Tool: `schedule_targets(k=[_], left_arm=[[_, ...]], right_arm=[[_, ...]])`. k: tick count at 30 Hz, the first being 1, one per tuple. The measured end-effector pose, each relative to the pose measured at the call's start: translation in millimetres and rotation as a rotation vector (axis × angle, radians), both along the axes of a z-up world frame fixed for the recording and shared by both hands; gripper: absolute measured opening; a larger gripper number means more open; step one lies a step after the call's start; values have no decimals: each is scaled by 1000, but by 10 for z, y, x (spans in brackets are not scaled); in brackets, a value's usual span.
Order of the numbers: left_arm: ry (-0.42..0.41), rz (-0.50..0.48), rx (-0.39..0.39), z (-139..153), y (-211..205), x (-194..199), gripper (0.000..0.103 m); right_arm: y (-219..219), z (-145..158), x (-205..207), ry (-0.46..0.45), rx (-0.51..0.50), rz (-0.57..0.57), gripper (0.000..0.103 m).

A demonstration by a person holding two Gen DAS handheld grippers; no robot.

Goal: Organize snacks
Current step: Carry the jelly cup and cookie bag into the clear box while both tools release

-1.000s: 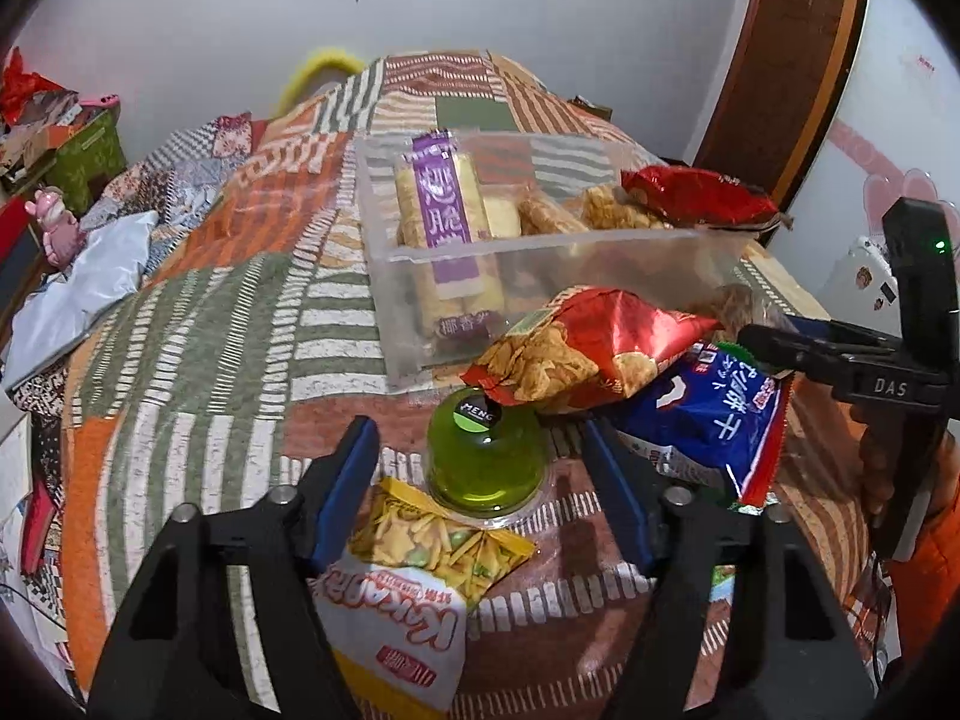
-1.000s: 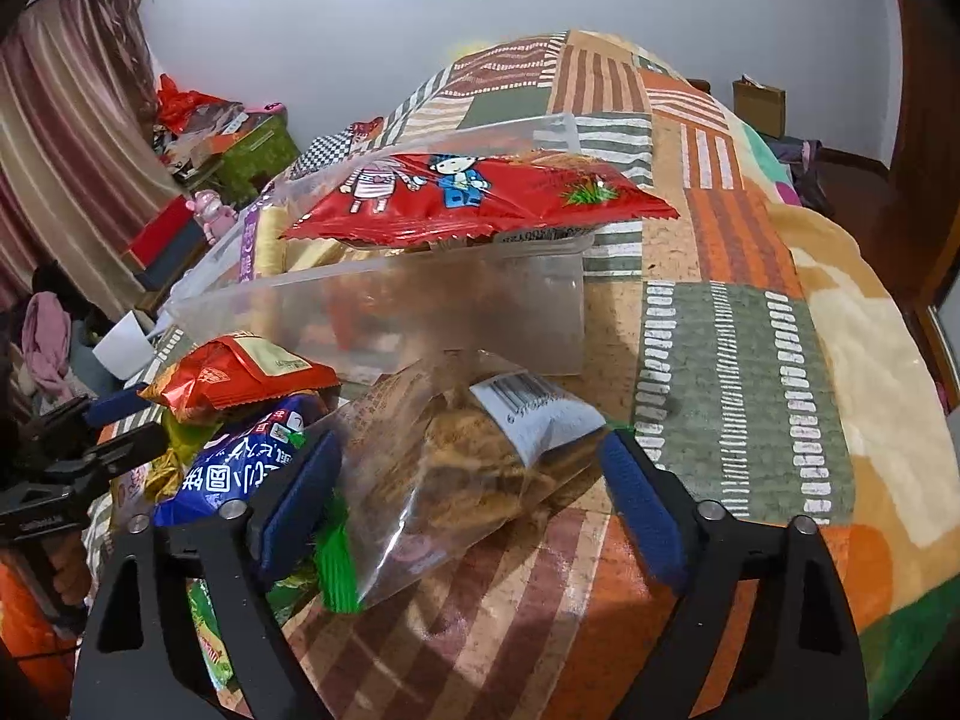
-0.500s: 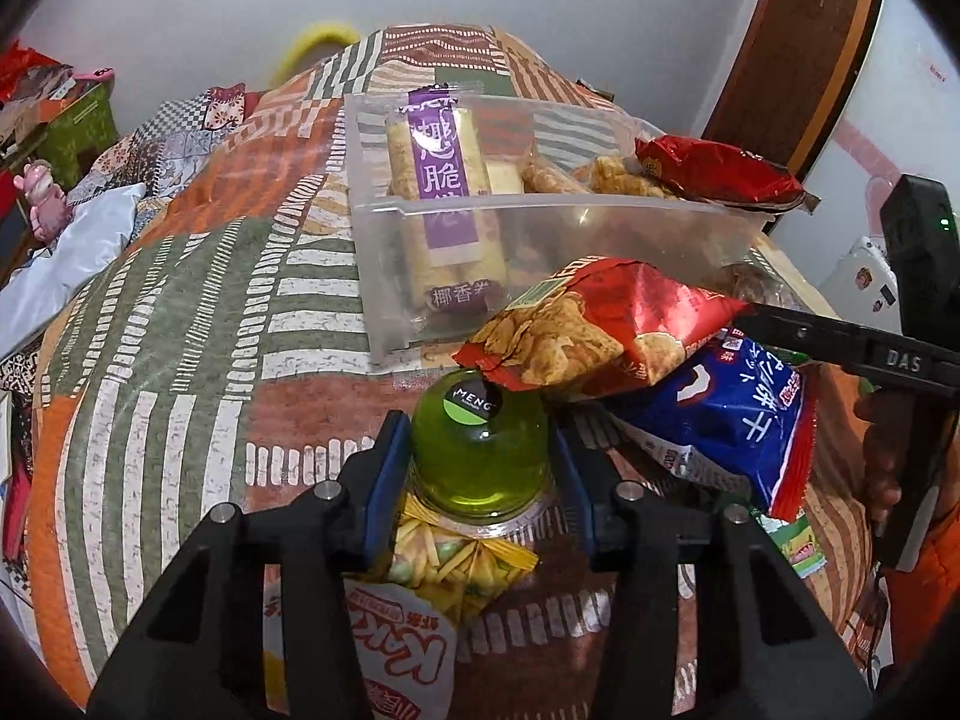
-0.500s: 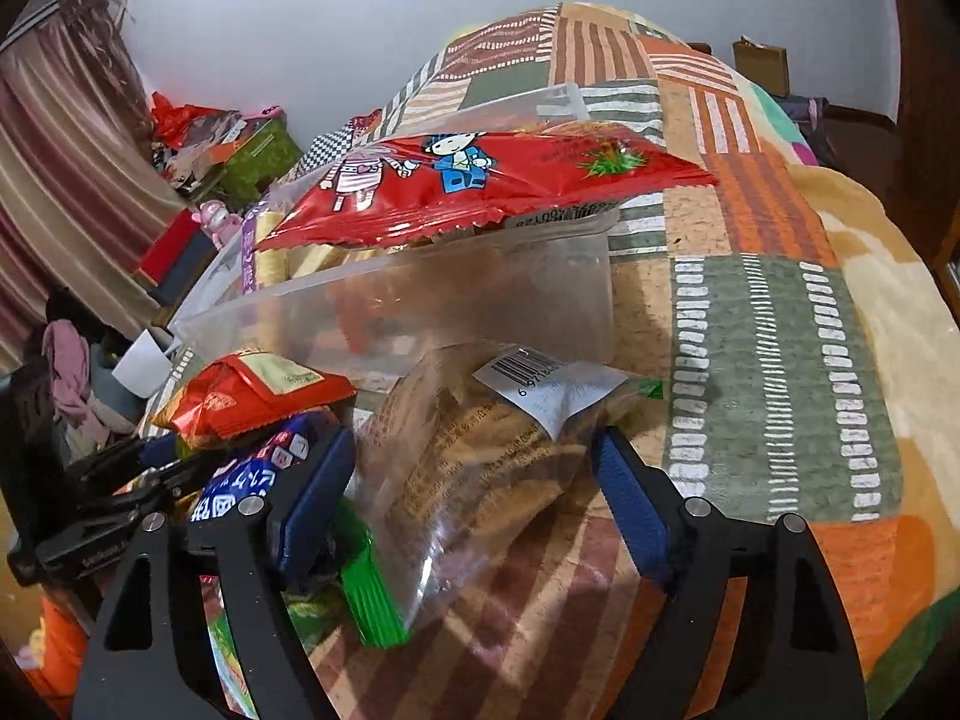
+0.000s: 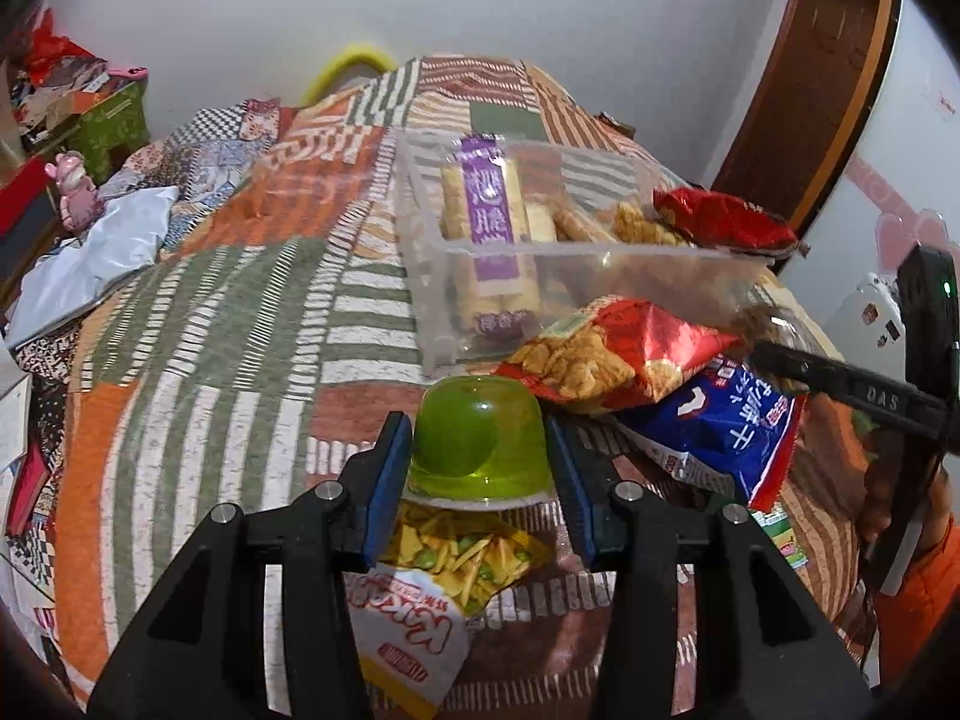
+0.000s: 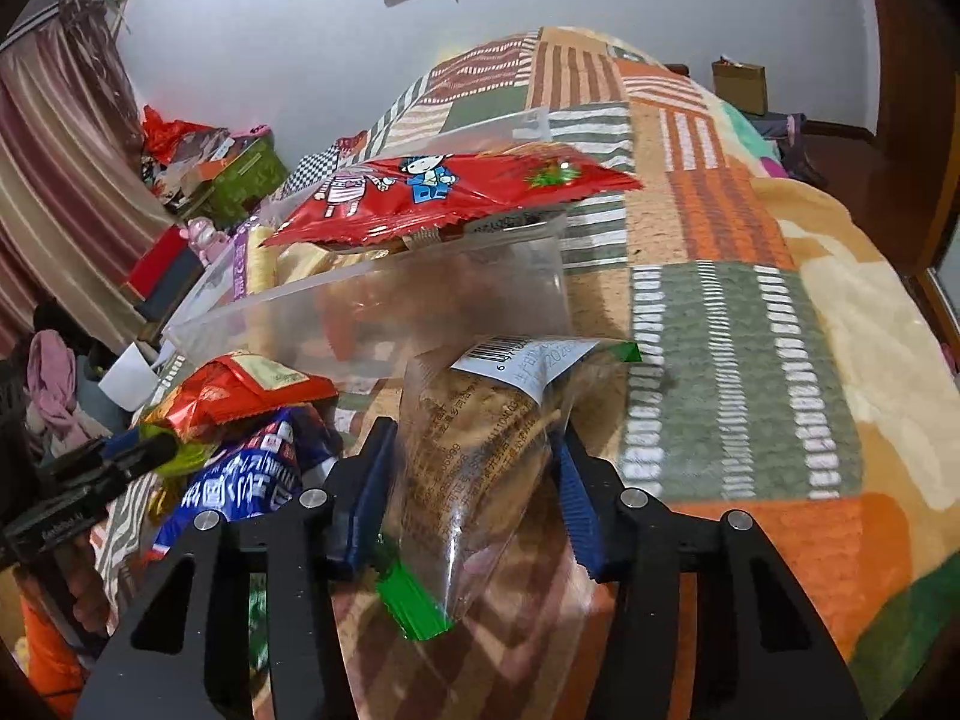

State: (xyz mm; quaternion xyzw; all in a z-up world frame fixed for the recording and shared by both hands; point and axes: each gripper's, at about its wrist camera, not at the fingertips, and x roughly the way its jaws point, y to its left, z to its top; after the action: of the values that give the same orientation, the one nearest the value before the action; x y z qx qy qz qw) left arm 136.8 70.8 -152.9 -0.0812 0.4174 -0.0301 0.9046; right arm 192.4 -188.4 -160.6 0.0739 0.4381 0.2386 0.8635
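Left gripper point(image 5: 479, 450) clamps the green jelly cup point(image 5: 479, 438) above a yellow chip bag point(image 5: 444, 576) on the bed point(image 5: 228, 324). Only the right wrist view shows the right gripper point(image 6: 474, 480) squeezing a clear cracker bag point(image 6: 480, 456) beside the clear bin point(image 6: 372, 312).

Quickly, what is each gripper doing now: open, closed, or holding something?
Left gripper: closed on the green jelly cup.
Right gripper: closed on the clear snack bag.
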Motion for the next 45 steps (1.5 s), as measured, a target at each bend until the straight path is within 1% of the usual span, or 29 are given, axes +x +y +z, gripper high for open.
schedule_targets(k=[4,7,14,20,25,32,37,42,45], left_arm=[[-22,16,-2,108,22,-50,46],[-35,18,-5,170,23,-82,46],[-89,11,-11,412,-11,-146,46],[-139,-4,-9,617,-46,-92,46],[-161,-8,-22,726,-59,60,46],[-160,-12,-29,696,-60,341,46],[-144,-17,-20,617,-53,556,46],[-124,-26,-16,498,-36,741,46],[-103,-37,-18,424,-31,839,46]], right_arm=[[-72,96,-91,-28,-10,-9,45],[-110,207,-169,-66,-17,-18,45],[-138,500,-326,-142,5,-23,45],[-109,747,-391,-216,25,-9,45],[6,914,-361,-264,40,18,45],[277,1014,-175,-308,39,64,45],[512,988,64,-290,59,109,45],[790,877,269,-273,28,142,45],[946,800,396,-263,-16,163,45]])
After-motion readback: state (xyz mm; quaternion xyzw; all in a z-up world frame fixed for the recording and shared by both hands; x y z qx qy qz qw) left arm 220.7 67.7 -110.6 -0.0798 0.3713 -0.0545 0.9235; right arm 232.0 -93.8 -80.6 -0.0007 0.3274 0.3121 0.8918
